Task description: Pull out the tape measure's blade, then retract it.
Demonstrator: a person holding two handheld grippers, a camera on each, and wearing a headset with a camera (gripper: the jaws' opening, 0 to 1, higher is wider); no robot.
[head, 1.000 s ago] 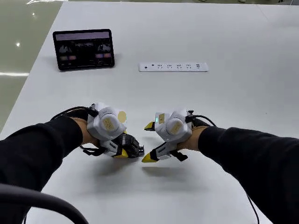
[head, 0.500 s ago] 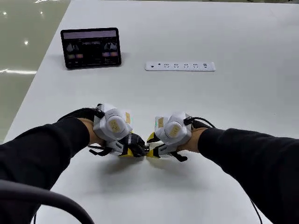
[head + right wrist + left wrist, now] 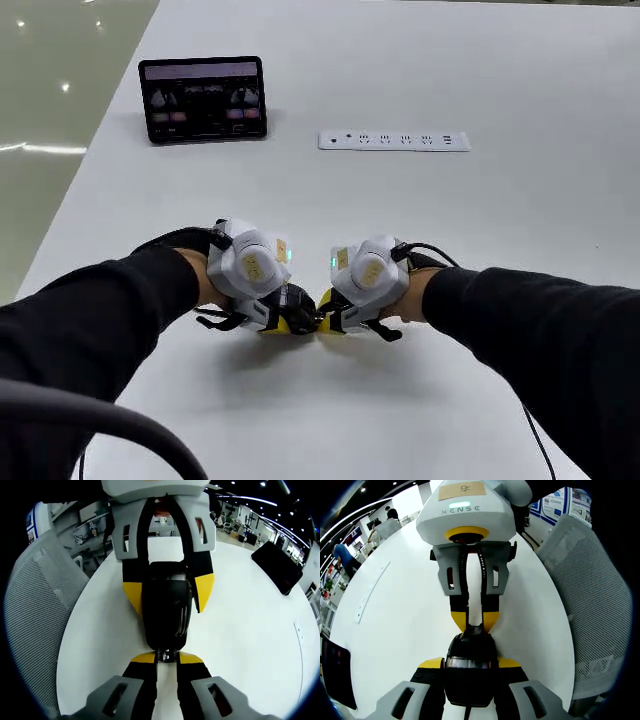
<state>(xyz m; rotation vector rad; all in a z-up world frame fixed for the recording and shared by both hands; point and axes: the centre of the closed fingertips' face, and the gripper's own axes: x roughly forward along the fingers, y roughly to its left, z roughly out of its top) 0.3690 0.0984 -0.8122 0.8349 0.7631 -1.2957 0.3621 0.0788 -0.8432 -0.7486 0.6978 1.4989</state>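
A black tape measure (image 3: 299, 309) rests low on the white table (image 3: 420, 220), between my two hands. My left gripper (image 3: 287, 322) is shut on its case, which sits between the yellow-tipped jaws in the left gripper view (image 3: 470, 672). My right gripper (image 3: 323, 322) faces it from the right, tip to tip. In the right gripper view, the right gripper (image 3: 167, 658) is shut on the small metal blade hook (image 3: 167, 654) at the front of the tape measure (image 3: 167, 605). No length of blade shows between the case and the hook.
A dark tablet (image 3: 204, 98) stands at the far left of the table and a white power strip (image 3: 394, 141) lies behind the grippers. The table's left edge drops to a glossy floor (image 3: 40, 110). A grey mesh chair (image 3: 592, 610) stands close behind.
My right gripper, open and apart from the tape measure a second ago, has moved left and shut on the blade hook. The left gripper kept its hold. The camera has shifted slightly.
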